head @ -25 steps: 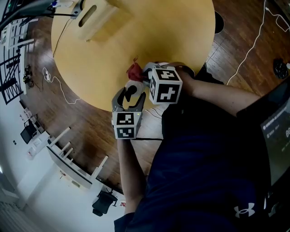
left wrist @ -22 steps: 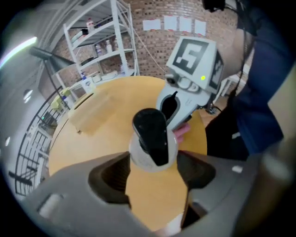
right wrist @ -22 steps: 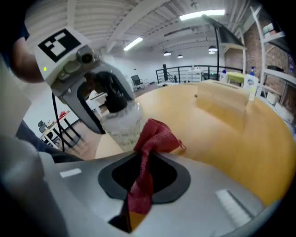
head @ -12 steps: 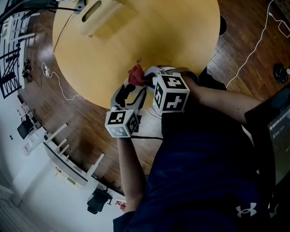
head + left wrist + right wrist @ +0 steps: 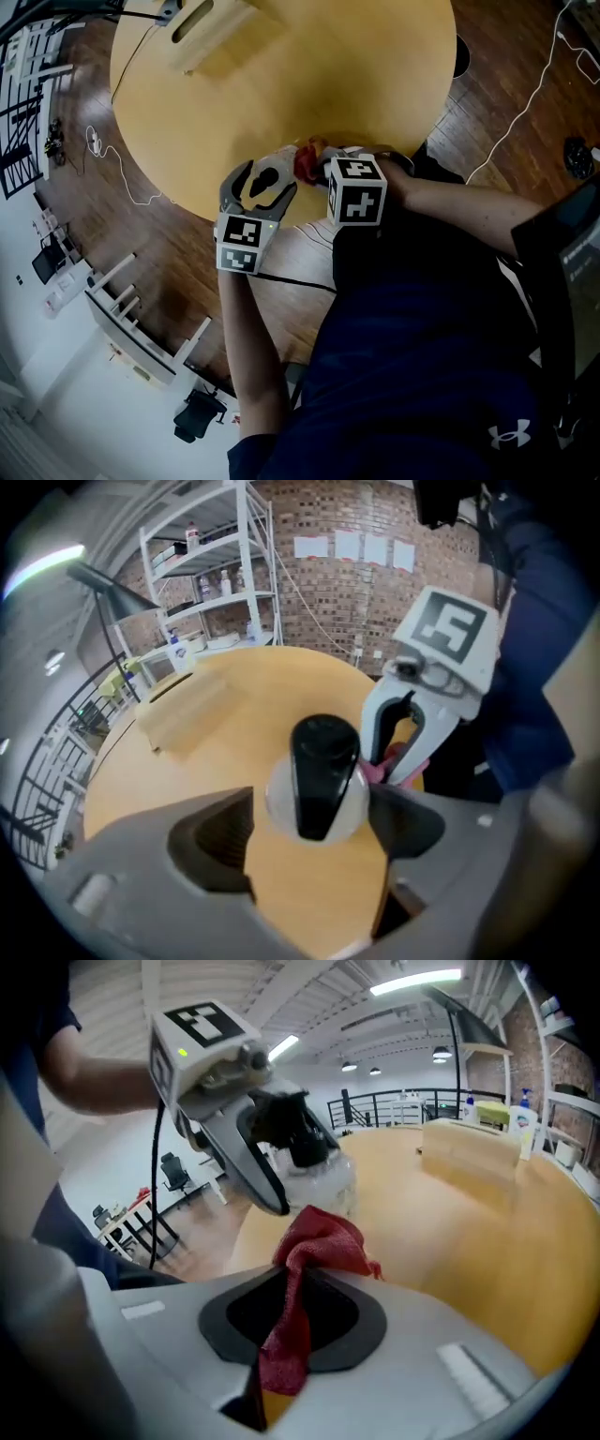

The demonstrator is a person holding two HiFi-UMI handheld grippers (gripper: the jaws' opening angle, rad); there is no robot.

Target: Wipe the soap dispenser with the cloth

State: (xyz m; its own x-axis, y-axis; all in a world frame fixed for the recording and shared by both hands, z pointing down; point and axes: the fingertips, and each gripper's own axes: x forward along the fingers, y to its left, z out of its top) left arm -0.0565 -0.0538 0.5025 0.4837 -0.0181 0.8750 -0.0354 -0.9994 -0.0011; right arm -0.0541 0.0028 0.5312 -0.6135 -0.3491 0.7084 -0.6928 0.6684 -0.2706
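**Soap dispenser** [image 5: 319, 778]: clear rounded body, black pump head. It stands upright on the surface, close to the edge nearest the person and between the two arms of the left claw.

**Left claw** [image 5: 266, 181]: grey, with a marker cube at the rear, angled steeply down. Its jaws have just been opening and stand wide apart around the dispenser. One pad is clearly off the bottle. The other, on the side toward the right claw, is just beside it, with no grip visible.

**Cloth** [image 5: 323, 1241]: red and crumpled. Its lower part is pinched in the right claw, and its upper part bunches out ahead of the tips. It sits just beside the dispenser on the right claw's side. Whether it touches the bottle cannot be told.

**Right claw** [image 5: 292, 1321]: white, marker cube on top. Its jaws are closed tight on the cloth, and it is held low over the surface near the edge.

**Surface** [image 5: 309, 84]: round, pale yellow wood.

**Wooden box** [image 5: 192, 33]: pale, with a slot handle. It sits at the far side of the surface, well apart from the dispenser.

**Floor** [image 5: 187, 272]: dark wooden boards.

**White cable** [image 5: 525, 94]: trails across the floor.

**Shelving unit** [image 5: 211, 574]: white, holding bottles, and set against a brick wall [image 5: 328, 602].
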